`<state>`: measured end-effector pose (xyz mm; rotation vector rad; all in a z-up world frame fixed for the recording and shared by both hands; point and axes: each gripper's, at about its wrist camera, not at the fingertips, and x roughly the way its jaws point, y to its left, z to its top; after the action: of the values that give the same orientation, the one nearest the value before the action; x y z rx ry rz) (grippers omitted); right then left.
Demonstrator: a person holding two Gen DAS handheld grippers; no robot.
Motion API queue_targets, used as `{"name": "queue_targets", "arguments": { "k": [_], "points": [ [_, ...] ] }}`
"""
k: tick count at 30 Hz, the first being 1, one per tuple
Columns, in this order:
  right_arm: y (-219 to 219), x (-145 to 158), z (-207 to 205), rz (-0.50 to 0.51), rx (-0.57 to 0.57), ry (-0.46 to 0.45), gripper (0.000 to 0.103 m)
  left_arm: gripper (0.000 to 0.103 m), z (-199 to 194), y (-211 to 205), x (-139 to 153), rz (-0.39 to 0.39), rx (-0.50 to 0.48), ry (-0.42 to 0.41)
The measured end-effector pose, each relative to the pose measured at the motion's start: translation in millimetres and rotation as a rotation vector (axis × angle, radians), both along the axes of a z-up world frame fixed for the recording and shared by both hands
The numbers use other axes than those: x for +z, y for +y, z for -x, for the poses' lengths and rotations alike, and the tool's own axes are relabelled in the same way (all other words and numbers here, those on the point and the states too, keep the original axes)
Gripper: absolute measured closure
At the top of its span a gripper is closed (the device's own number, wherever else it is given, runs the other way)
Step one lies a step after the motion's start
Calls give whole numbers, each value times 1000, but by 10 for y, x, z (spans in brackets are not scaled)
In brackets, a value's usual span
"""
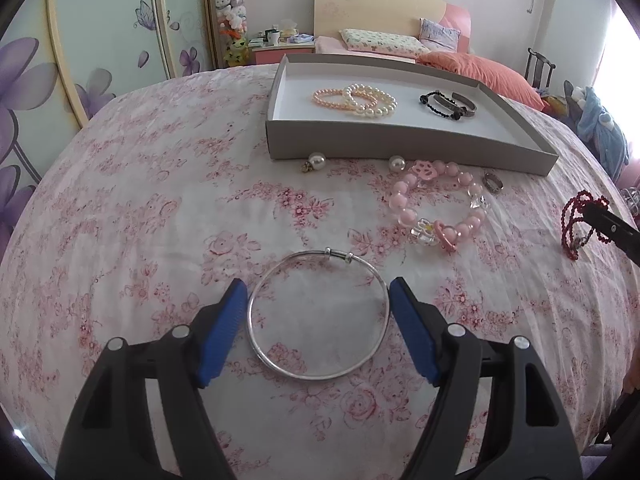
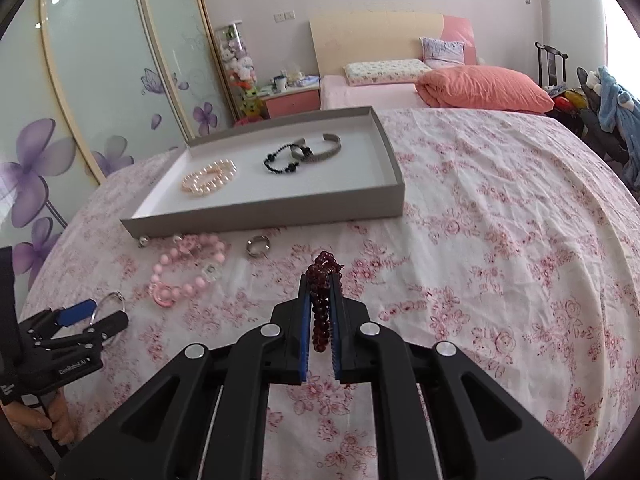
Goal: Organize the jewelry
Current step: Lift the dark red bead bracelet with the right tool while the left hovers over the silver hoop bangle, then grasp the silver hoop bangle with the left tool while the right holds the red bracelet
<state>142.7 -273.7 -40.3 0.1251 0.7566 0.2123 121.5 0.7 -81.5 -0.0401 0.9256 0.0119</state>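
Observation:
A thin silver bangle lies on the flowered bedspread. My left gripper spans it, a blue pad touching each side. In the right wrist view, my right gripper is shut on a dark red bead bracelet, which hangs just above the cloth. The grey tray at the back holds pearl bracelets, a black bead bracelet and a metal cuff. In front of the tray lie a pink bead bracelet, a metal ring and two pearl earrings.
The bedspread stretches wide to the right of the tray. A person's hand holds the left gripper's handle at the lower left. A second bed with an orange pillow, a nightstand and wardrobe doors stand behind.

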Motion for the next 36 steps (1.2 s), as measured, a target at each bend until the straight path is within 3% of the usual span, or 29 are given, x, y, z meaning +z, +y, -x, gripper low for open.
{"name": "queue_targets", "arguments": {
  "k": [17, 36],
  "points": [
    [134, 209, 95, -30, 44, -62, 94, 32, 94, 85, 209, 32, 27, -71],
    [217, 560, 250, -16, 56, -220, 94, 32, 264, -67, 784, 26, -1, -295]
  ]
}}
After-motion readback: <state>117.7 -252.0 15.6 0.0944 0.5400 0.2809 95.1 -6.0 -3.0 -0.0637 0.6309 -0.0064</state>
